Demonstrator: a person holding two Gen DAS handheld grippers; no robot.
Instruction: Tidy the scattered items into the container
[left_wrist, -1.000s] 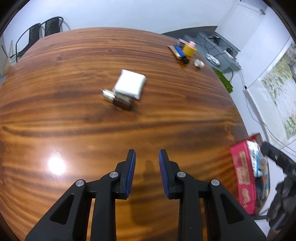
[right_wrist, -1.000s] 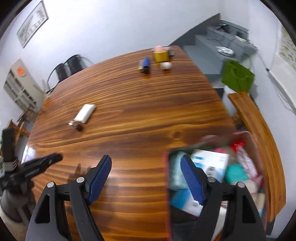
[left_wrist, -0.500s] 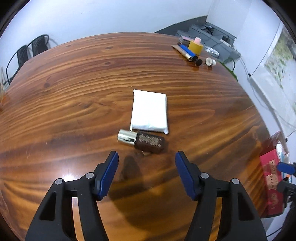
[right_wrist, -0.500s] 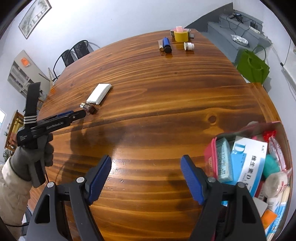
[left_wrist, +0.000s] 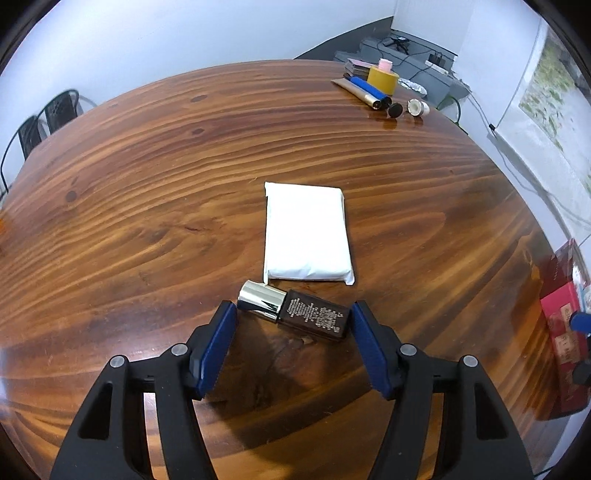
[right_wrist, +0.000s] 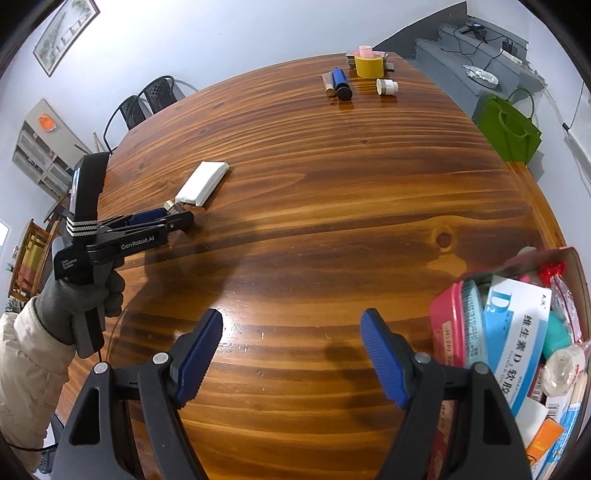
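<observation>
A dark brown bottle with a silver cap lies on its side on the wooden table, just in front of a white packet. My left gripper straddles the bottle lengthwise, one blue pad at the cap and one at the base. Its jaws are closing, and a thin gap still shows at each end. In the right wrist view a gloved hand holds that left gripper beside the white packet. My right gripper stands open over bare wood, left of the red container, which is full of boxes and packets.
At the far end of the table sit a yellow tape roll, a blue tube and a small white cap. A green bag stands off the table to the right. Black chairs stand behind the table.
My left gripper opened from nearly shut and came forward and down until its pads flank the brown bottle. The right gripper drifted slightly and stayed open.
</observation>
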